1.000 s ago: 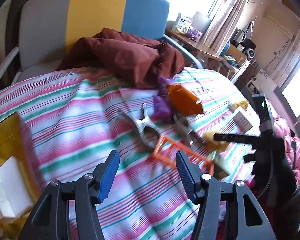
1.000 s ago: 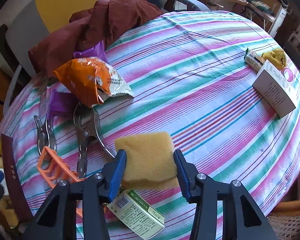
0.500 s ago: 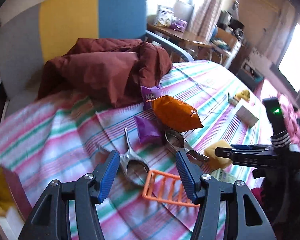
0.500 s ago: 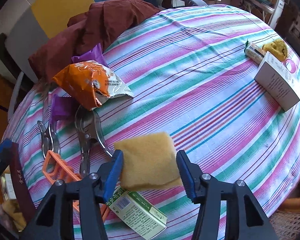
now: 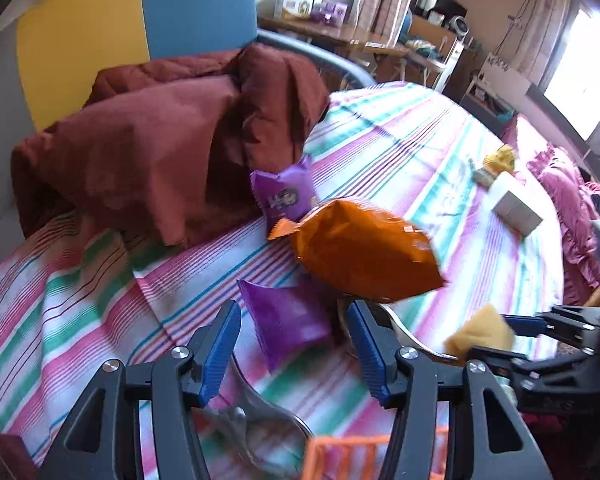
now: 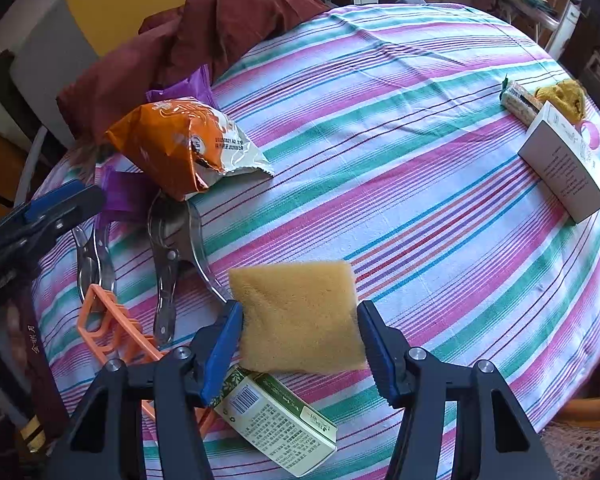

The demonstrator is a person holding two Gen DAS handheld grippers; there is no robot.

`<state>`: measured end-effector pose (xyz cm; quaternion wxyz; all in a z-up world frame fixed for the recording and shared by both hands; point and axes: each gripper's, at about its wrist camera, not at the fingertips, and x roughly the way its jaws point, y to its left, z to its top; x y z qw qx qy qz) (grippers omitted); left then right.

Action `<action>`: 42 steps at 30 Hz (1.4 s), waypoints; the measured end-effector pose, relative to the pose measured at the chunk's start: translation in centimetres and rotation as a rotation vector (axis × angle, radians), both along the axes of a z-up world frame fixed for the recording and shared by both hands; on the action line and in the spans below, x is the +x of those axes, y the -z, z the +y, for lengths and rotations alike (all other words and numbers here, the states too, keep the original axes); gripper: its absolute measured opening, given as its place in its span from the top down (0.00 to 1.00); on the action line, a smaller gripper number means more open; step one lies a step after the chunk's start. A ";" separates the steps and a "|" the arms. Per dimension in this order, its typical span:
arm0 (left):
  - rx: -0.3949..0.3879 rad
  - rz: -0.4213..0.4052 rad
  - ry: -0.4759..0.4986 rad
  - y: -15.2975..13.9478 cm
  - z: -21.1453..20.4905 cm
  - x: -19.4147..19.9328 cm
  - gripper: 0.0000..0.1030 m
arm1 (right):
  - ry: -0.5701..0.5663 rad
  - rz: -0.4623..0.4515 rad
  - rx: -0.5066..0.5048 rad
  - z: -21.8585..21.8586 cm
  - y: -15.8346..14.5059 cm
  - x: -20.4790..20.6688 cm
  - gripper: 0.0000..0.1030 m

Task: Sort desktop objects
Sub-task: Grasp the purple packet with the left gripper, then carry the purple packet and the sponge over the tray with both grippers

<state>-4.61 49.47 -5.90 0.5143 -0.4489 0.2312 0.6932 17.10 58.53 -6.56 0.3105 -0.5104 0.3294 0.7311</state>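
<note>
Presently, in the left wrist view, the left gripper (image 5: pixel 294 334) points down at the striped tablecloth (image 5: pixel 400 152), its jaws closing yet apart, with a purple packet (image 5: pixel 286 322) lying on the cloth between the blue pads (image 5: pixel 220 344), untouched. Just beyond the tips lies the orange snack bag (image 5: pixel 360 250), and past it a second purple packet (image 5: pixel 284 194) leans on the dark red cloth (image 5: pixel 160 148). Under the tool, a metal clamp (image 5: pixel 256 428) and an orange plastic rack (image 5: pixel 340 456) show at the lower edge. To the far right the right gripper (image 5: pixel 496 336) appears side-on with the yellow sponge (image 5: pixel 480 330) at its tips. Only this view shows the chair back (image 5: pixel 140 20) and the room behind. In the right wrist view, the right gripper (image 6: pixel 300 332) has its jaws apart; the sponge (image 6: pixel 300 316) sits between them, the left pad touching it, the right pad just clear. Below the sponge lies a green printed box (image 6: pixel 276 420), seen only here. To the tool's left are two metal clamps (image 6: pixel 172 248), the rack (image 6: pixel 112 332) and the left gripper (image 6: pixel 56 208). Far to the right stand a white box (image 6: pixel 564 168), a wrapped bar (image 6: pixel 518 102) and a yellow object (image 6: pixel 564 96).
</note>
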 end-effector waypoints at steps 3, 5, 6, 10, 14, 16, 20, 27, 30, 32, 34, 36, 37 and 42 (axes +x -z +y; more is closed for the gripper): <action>-0.025 -0.015 0.017 1.5 0.7 -0.5 0.46 | -0.001 0.001 -0.006 -0.1 0.0 0.0 0.40; -0.035 -0.016 0.035 2.2 1.0 -0.4 0.46 | 0.000 0.002 -0.013 -0.2 0.1 0.1 0.40; -0.041 -0.014 0.045 2.6 1.2 -0.3 0.49 | 0.000 0.002 -0.014 -0.2 0.1 0.1 0.40; -0.031 -0.018 0.056 3.1 1.5 0.2 0.59 | -0.004 -0.008 -0.021 -0.4 0.2 0.1 0.40; -0.004 -0.036 0.029 3.2 1.1 -0.1 0.62 | -0.006 -0.015 -0.022 -0.6 0.3 0.1 0.44; 0.025 -0.040 0.008 2.7 0.4 -0.2 0.62 | -0.008 -0.019 -0.017 -0.7 0.3 0.1 0.45; 0.060 -0.035 -0.016 1.5 -0.5 -0.5 0.63 | 0.006 -0.004 -0.015 -0.8 0.0 0.4 0.49; 0.124 -0.009 -0.050 -1.3 -3.2 0.5 0.63 | 0.065 0.051 0.001 -0.4 -1.0 1.6 0.52; 0.142 0.013 -0.054 -2.4 -5.1 1.6 0.63 | 0.076 0.100 -0.015 -0.3 -1.4 2.1 0.53; 0.150 0.012 -0.069 -3.0 -6.5 2.1 0.63 | 0.061 0.157 -0.019 -0.6 -2.1 2.2 0.53; 0.167 -0.003 -0.096 -3.6 -7.9 2.5 0.63 | 0.048 0.195 -0.019 -0.4 -2.5 2.1 0.53; 0.183 -0.001 -0.129 -4.3 -9.7 3.0 0.63 | 0.023 0.217 -0.017 -0.2 -3.0 1.6 0.53; 0.188 -0.006 -0.141 -4.5 -10.4 3.1 0.63 | -0.002 0.238 -0.011 -0.6 -3.4 1.3 0.53; 0.214 0.005 -0.222 -5.9 -15.3 3.8 0.63 | -0.099 0.312 0.036 -2.0 -5.0 0.9 0.52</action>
